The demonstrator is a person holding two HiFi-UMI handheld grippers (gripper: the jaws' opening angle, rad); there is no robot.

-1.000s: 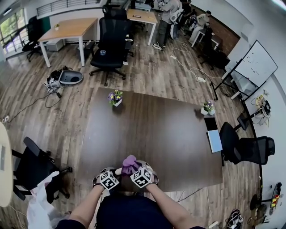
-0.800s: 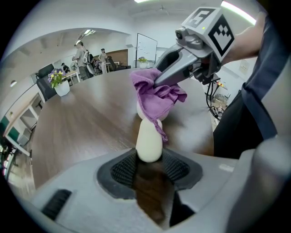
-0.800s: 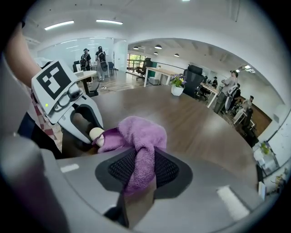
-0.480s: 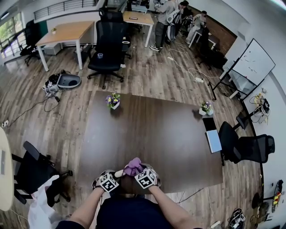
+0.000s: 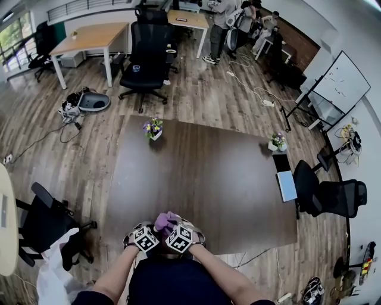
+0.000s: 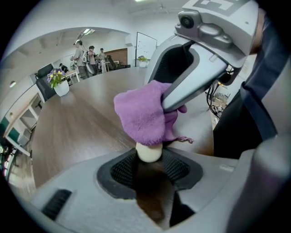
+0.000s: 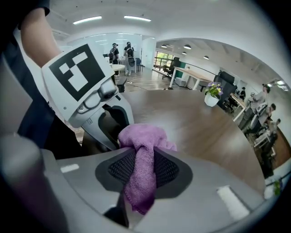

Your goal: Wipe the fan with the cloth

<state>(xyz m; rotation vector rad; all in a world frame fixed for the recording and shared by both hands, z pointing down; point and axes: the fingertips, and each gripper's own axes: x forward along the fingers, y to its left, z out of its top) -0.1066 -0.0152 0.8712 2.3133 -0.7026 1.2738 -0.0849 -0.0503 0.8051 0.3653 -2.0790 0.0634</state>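
Both grippers sit close together at the near edge of the dark table. My left gripper is shut on a small cream rounded piece, the only part of the fan that shows. The purple cloth lies bunched over that piece and hides the rest of it. My right gripper is shut on the cloth, which hangs down between its pads and balls up in front of them. In the left gripper view, the right gripper presses the cloth down from the upper right.
A pot of flowers stands at the table's far left, another at its far right. A laptop lies on the right edge. Office chairs flank the table. Several people stand far back.
My right gripper has moved left with the cloth, closing in on the left gripper. The cloth has shifted left over the cream piece. The left gripper has stayed where it was.
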